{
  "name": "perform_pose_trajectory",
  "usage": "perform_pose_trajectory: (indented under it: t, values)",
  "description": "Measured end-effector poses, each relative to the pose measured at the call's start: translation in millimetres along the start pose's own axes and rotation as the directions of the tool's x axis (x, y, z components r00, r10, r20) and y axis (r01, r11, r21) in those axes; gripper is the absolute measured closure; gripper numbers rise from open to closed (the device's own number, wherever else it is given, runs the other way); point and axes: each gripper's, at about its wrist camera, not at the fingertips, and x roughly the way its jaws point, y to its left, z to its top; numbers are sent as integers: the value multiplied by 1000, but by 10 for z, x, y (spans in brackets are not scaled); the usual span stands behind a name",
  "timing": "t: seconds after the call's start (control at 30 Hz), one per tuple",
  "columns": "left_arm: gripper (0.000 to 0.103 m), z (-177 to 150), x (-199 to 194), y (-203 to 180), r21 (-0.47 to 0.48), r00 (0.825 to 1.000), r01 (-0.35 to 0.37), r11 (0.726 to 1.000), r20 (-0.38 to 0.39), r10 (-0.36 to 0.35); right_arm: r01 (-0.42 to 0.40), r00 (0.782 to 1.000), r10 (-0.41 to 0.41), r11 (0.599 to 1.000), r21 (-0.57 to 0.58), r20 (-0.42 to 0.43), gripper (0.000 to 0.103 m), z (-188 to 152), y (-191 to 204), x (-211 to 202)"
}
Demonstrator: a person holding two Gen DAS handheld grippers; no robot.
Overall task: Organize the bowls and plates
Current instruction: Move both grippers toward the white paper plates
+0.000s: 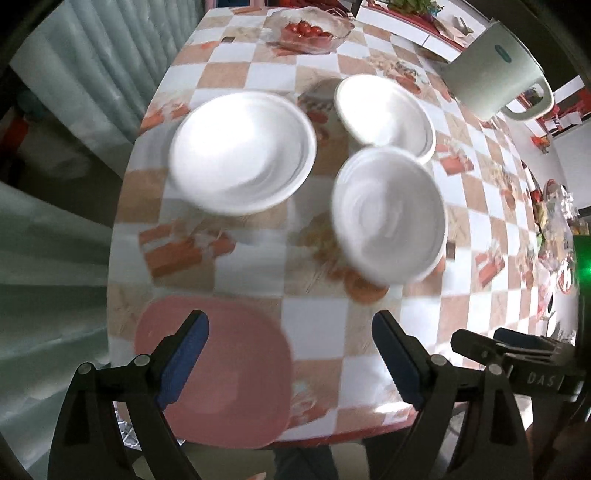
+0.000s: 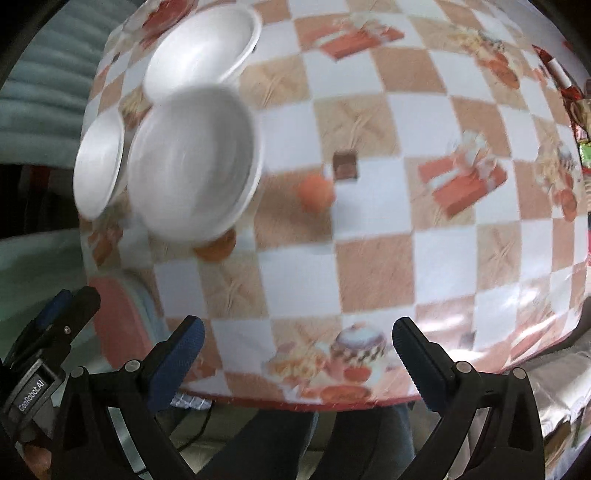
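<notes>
Three white bowls stand on the checkered table. In the left wrist view a wide one [image 1: 242, 153] is at the left, a near one [image 1: 388, 216] at the right and a far one [image 1: 384, 112] behind it. A pink plate [image 1: 229, 373] lies at the table's near edge, under my left gripper [image 1: 290, 354], which is open and empty. My right gripper [image 2: 297, 363] is open and empty above the near table edge. The right wrist view shows the near bowl [image 2: 194, 173], the far bowl [image 2: 201, 51], the wide bowl [image 2: 99, 162] and the pink plate [image 2: 118, 325].
A glass dish of cherry tomatoes [image 1: 308, 31] stands at the far end. A white kettle [image 1: 495, 70] stands at the far right. A small brown square [image 2: 345, 166] lies mid-table. Curtains [image 1: 55, 184] hang left of the table. Cluttered items [image 1: 554, 221] line the right edge.
</notes>
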Motion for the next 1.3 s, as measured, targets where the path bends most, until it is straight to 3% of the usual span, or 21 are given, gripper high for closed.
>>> perform_pose_trajectory:
  t: [0.17,0.47,0.93,0.97,1.03,1.07,1.13,1.3]
  values:
    - [11,194,140,-139,-15,1000,-12,1000,-16,11,11,999,-11,1000,7,44,1,346,-56,-75]
    - [11,343,538,-164,-97,988,-132,986,-93,123,24,1000,-23,999,-32,13,1,758,32,164]
    - [13,518,897,-202,-194,981,-145,970,-155,115,62,998,-62,990,-130,4,2,1132,338,503]
    - [19,527,912,-199,-196,982,-137,971,-155,107,57,998,-57,989,-139,6,6,1154,374,515]
    - [30,537,932,-206,-188,982,-133,973,-160,103,45,999,-45,987,-156,2,31,1170,431,540]
    - [37,535,941,-217,-181,982,-129,975,-159,100,40,999,-42,986,-160,-9,38,1179,452,567]
    - [48,539,962,-229,-176,983,-112,978,-161,83,25,999,-31,988,-154,-33,62,1189,465,627]
    - [69,554,1017,-279,-140,987,-61,988,-158,38,-29,998,22,989,-145,-53,77,1138,546,725]
